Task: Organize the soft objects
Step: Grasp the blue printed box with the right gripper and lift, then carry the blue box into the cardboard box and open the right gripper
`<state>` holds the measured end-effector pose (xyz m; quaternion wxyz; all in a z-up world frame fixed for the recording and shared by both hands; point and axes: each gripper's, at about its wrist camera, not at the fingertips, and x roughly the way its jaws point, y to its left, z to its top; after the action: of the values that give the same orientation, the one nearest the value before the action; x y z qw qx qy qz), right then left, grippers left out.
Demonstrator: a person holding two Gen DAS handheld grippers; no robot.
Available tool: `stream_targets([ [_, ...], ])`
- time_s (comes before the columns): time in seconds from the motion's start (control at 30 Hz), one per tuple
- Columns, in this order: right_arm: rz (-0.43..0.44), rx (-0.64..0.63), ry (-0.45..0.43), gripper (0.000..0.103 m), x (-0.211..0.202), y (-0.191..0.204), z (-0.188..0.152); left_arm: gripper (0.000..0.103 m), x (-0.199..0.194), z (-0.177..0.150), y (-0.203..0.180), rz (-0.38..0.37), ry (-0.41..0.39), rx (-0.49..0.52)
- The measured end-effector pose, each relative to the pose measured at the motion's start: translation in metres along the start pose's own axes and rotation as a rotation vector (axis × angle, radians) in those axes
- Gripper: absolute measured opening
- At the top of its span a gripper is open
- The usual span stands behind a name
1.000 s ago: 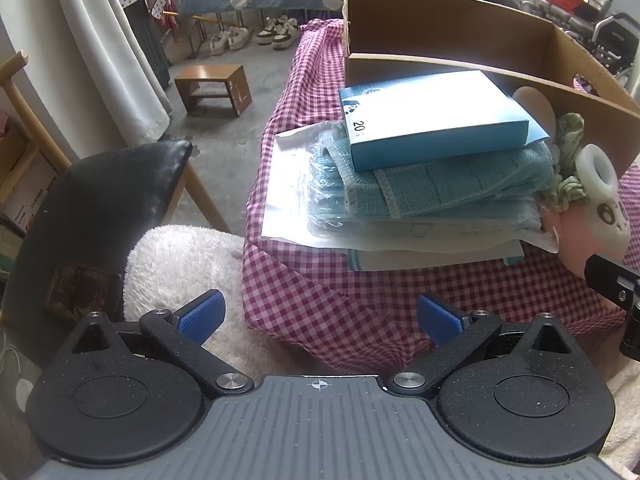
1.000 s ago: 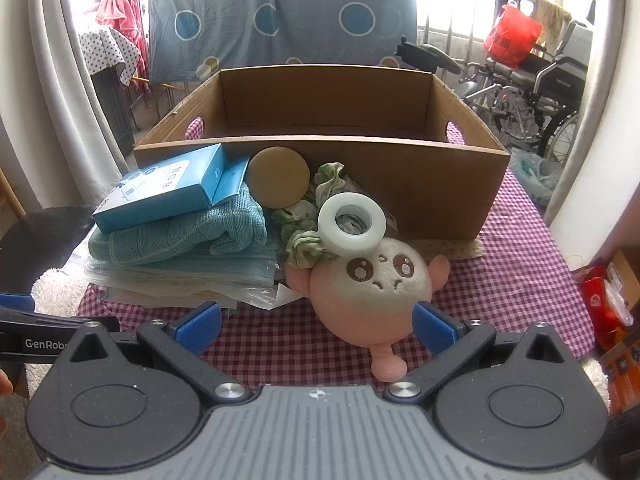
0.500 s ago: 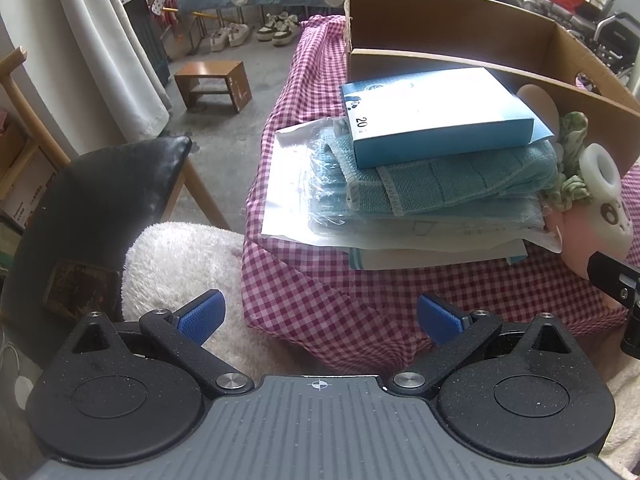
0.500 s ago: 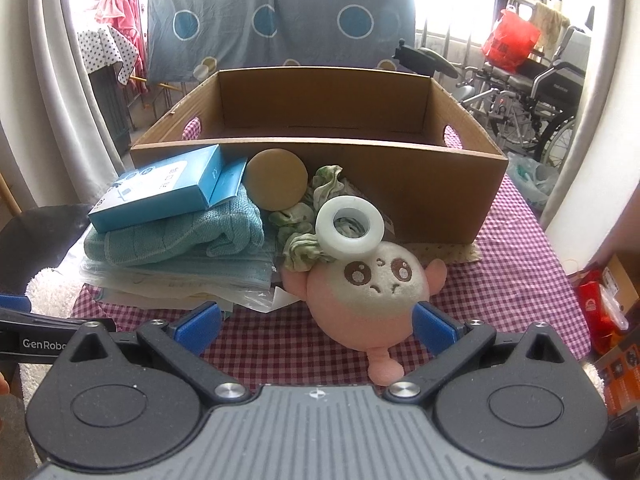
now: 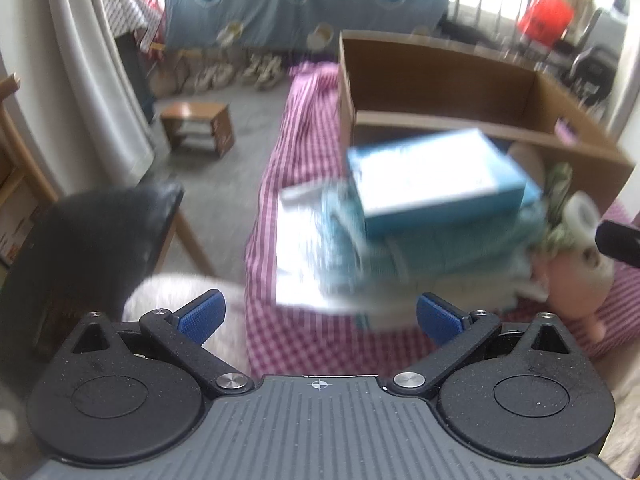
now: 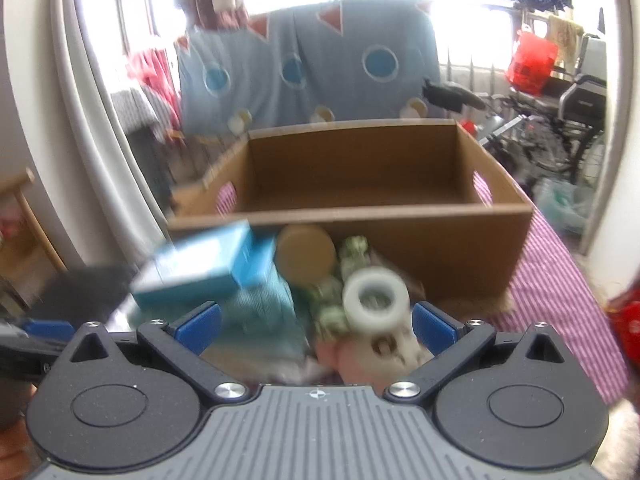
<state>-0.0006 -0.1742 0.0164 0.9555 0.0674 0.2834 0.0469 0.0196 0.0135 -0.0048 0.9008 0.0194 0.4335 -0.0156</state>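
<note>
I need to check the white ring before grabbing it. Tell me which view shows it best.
The right wrist view. The white ring sits near centre, facing the camera with its hole visible, atop the pink plush toy. The left wrist view shows the ring only edge-on at the far right, blurred.

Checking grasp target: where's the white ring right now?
Right wrist view, low centre: the white ring sits on the pink plush, in front of the cardboard box, between the open right gripper's fingers.

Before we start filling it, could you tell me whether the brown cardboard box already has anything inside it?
No, in the right wrist view the open brown cardboard box shows only bare inner walls, and the soft things lie in front of it.
</note>
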Motion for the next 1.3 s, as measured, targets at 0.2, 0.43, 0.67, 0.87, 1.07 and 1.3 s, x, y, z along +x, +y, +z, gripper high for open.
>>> stream_targets([
  [0.2, 0.143, 0.089, -0.076, 0.103, 0.006, -0.012, 0.024, 0.102, -0.007, 0.010, 0.017, -0.122, -0.156, 0.000],
  [0.43, 0.319, 0.145, -0.013, 0.094, 0.040, -0.003, 0.046, 0.095, 0.013, 0.028, 0.016, -0.258, -0.188, 0.022],
  [0.67, 0.354, 0.097, 0.095, 0.063, 0.074, 0.016, 0.055, 0.094, 0.027, 0.035, 0.009, -0.322, -0.147, 0.078],
  [0.87, 0.329, 0.074, 0.149, 0.055, 0.088, 0.021, 0.050, 0.085, 0.037, 0.036, 0.001, -0.352, -0.126, 0.143],
  [1.07, 0.324, 0.066, 0.172, 0.055, 0.090, 0.023, 0.053, 0.086, 0.043, 0.038, -0.005, -0.351, -0.101, 0.169],
  [1.3, 0.323, 0.072, 0.210, 0.055, 0.099, 0.024, 0.057, 0.087, 0.041, 0.041, -0.010, -0.333, -0.110, 0.195],
])
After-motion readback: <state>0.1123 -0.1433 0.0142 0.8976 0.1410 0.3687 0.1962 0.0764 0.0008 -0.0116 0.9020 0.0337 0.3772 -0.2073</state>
